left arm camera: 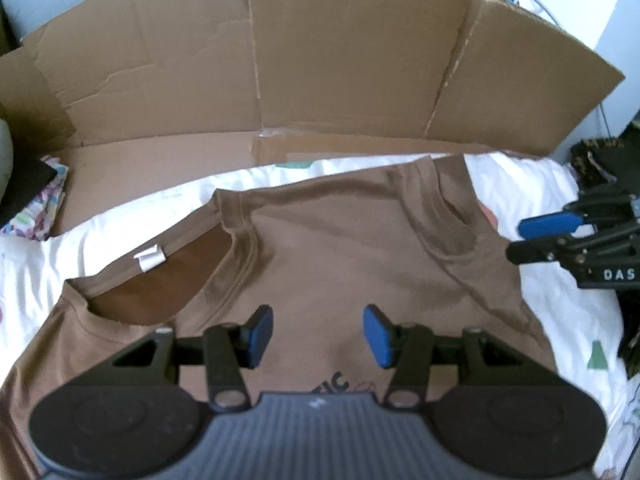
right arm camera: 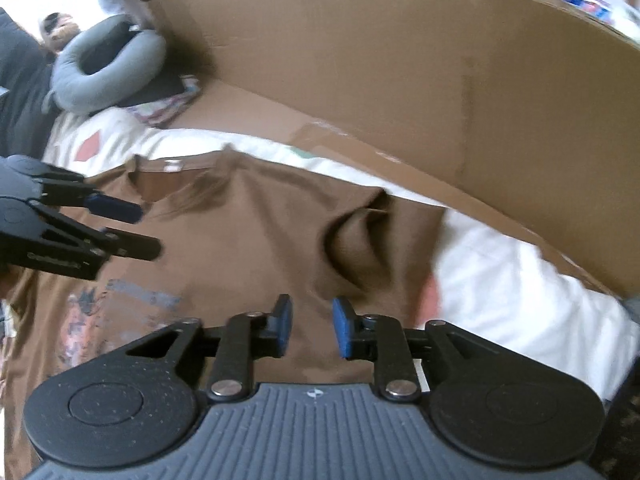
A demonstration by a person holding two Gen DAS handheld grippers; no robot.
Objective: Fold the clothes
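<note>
brown t-shirt (left arm camera: 340,248) lies flat mid-frame on the white bedsheet (left arm camera: 560,304), its sleeve already folded in at centre right of the right wrist view; your left gripper (left arm camera: 318,336) and right gripper (right arm camera: 312,328) both hover over it, jaws apart and empty. that loose sleeve fold (right arm camera: 360,240) could spring open or drag if a pad snags it. cardboard wall (left arm camera: 320,60) backs the bed across the top; grey neck pillow (right arm camera: 104,68) upper left.

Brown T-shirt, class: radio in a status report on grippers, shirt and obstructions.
Left gripper open, empty, over shirt. Right gripper open, empty. Brown T-shirt print-up on white bedding, one sleeve folded in. Cardboard behind, nothing blocking.
</note>
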